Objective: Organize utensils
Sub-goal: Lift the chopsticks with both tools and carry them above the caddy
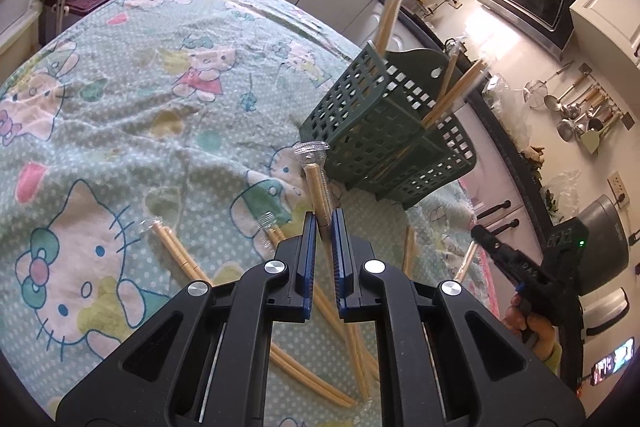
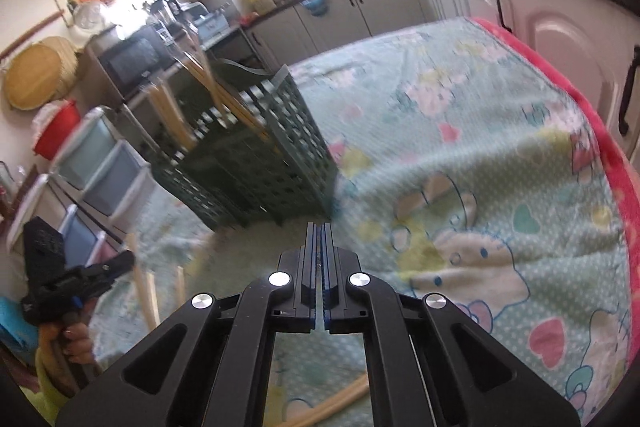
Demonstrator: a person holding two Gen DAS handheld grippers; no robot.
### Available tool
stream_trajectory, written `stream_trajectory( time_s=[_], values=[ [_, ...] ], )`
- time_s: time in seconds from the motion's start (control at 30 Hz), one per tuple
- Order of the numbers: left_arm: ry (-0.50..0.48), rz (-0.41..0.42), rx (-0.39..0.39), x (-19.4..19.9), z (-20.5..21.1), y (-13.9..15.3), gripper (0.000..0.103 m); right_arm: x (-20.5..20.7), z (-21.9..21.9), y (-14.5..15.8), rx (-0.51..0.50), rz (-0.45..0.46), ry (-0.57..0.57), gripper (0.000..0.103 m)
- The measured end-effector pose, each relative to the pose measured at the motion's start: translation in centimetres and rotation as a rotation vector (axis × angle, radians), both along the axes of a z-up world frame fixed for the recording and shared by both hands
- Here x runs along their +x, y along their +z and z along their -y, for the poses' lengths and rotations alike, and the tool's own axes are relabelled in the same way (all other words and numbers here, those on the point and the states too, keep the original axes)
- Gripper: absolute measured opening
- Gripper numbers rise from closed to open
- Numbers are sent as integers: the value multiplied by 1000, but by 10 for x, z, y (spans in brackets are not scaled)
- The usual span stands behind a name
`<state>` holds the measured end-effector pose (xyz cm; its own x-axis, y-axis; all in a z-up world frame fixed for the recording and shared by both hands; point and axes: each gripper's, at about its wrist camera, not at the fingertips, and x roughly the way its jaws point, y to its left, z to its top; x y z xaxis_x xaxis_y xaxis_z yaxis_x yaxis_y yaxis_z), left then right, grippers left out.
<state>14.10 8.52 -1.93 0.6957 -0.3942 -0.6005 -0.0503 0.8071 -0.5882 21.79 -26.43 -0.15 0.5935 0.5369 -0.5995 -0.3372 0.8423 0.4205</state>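
Chopsticks [image 1: 318,187] in a clear wrapper stand clamped in the left tongs [image 1: 324,223], just before the green basket [image 1: 384,131] on the cloth-covered bench [image 1: 140,107]. Right tongs [image 2: 319,239] are pressed together, empty. Best tilt the pair upright over a compartment before releasing.

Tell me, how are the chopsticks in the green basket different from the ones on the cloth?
The chopsticks in the green basket stand leaning upward; the loose chopsticks on the cloth lie flat. The basket ones are gathered together; the cloth ones are scattered. Both are pale wood in clear wrappers.
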Motion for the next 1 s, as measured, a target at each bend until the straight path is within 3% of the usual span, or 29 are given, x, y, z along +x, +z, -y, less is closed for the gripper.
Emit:
stream_trajectory(
  time_s=[0.43, 1.0],
  values=[
    [-60, 70, 23, 13, 21, 33, 3, -18, -11, 60, 32, 157, 48, 2],
    [-130, 171, 50, 28, 46, 81, 3, -29, -17, 103, 47, 279, 60, 2]
  ],
)
